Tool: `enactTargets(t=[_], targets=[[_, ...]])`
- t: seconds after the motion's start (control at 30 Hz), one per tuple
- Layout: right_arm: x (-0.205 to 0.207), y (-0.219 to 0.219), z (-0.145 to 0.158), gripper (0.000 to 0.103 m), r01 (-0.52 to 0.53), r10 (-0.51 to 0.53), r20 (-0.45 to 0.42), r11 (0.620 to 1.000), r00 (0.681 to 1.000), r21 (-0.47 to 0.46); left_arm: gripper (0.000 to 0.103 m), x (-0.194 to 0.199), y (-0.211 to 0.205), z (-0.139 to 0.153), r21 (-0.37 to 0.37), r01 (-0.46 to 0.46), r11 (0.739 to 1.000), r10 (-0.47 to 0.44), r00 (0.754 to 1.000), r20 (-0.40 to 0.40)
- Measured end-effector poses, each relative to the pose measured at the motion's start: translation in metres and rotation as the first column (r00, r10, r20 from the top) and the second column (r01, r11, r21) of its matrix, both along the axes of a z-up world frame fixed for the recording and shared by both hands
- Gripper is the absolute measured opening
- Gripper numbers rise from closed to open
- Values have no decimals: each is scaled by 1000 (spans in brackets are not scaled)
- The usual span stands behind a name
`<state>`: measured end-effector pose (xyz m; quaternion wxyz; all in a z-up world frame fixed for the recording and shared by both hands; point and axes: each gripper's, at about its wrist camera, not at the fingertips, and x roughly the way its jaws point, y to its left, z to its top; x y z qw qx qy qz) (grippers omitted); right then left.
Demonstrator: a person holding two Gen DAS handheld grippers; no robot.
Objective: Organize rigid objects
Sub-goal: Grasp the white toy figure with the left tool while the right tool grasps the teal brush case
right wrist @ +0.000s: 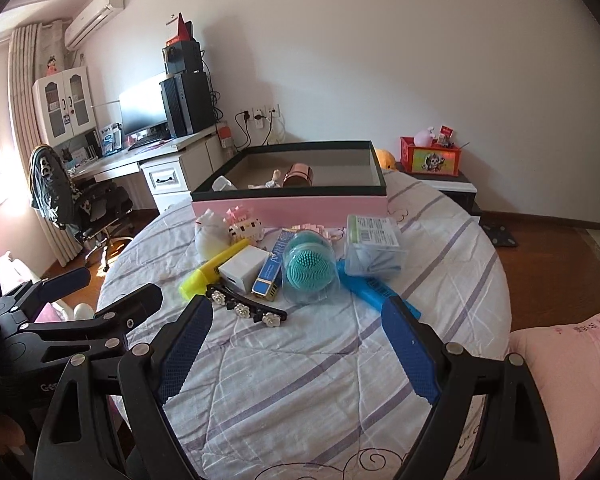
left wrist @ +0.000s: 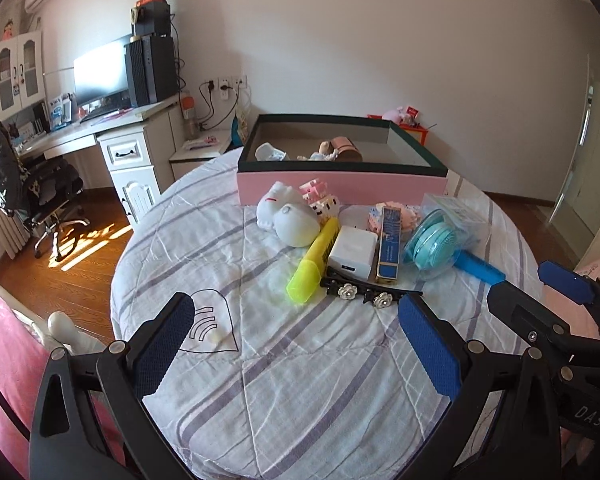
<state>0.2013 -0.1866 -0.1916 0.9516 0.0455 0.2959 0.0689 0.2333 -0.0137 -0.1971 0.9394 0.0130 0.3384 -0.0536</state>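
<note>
A heap of small objects lies on the striped bedcover in front of a pink box (left wrist: 340,188) (right wrist: 292,204) with a dark rim. The heap holds a yellow highlighter (left wrist: 314,266) (right wrist: 210,272), a white charger (left wrist: 352,252) (right wrist: 244,268), a blue-and-gold case (left wrist: 389,250) (right wrist: 270,276), a black hair clip with flowers (left wrist: 364,292) (right wrist: 246,308), a teal brush in a clear case (left wrist: 432,240) (right wrist: 310,270), a blue comb (left wrist: 480,268) (right wrist: 374,290), white plush toys (left wrist: 288,216) and a pink block figure (left wrist: 320,198). My left gripper (left wrist: 296,320) and right gripper (right wrist: 300,320) are both open and empty, just short of the hair clip.
The box holds a rose-gold jar (right wrist: 299,175), a small doll and a white item. A clear packet box (right wrist: 374,246) lies right of the brush. A desk with monitor (left wrist: 100,76) and an office chair (left wrist: 40,192) stand at left. A pink pillow (right wrist: 568,380) lies at right.
</note>
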Motion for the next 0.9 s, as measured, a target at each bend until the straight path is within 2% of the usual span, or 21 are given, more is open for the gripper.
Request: enactTargets(t=[0.17,0.3,0.5,0.63,0.73,0.77,0.83,0.87,0.9], targets=[[26,-9,-20,88,12,-12,-60,1000,998,7,103,28,0,-14,-17,-3,1000,2,999,-44],[44,-15,-29,88,20,-19,-78,1000,997,18,103,57,3,-17,11,-36,999,37,998,-49],[67,-20,-34,88,25,-22,-94,999,995,27,103,104,11,-25,5,-82,997,82,994,-76],[77,-21,-39,88,20,-17,-106,999,994,32,103,133,14,-34,-28,-92,995,88,987,-133],[82,-20,-41,88,7,-2,-109,999,994,46,103,153,10,-39,-16,-101,995,97,982,-165],[83,-19,-40,88,6,-1,-109,999,994,46,101,158,9,-41,-15,-100,995,97,981,-170],[86,-18,-40,88,5,0,-107,999,994,42,83,162,6,-43,-31,-73,997,67,986,-155],[87,-18,-39,88,3,1,-107,999,994,41,66,164,5,-46,-35,-55,998,49,984,-170],[88,-17,-39,88,3,1,-108,999,994,39,59,163,4,-47,-32,-54,998,48,984,-170]])
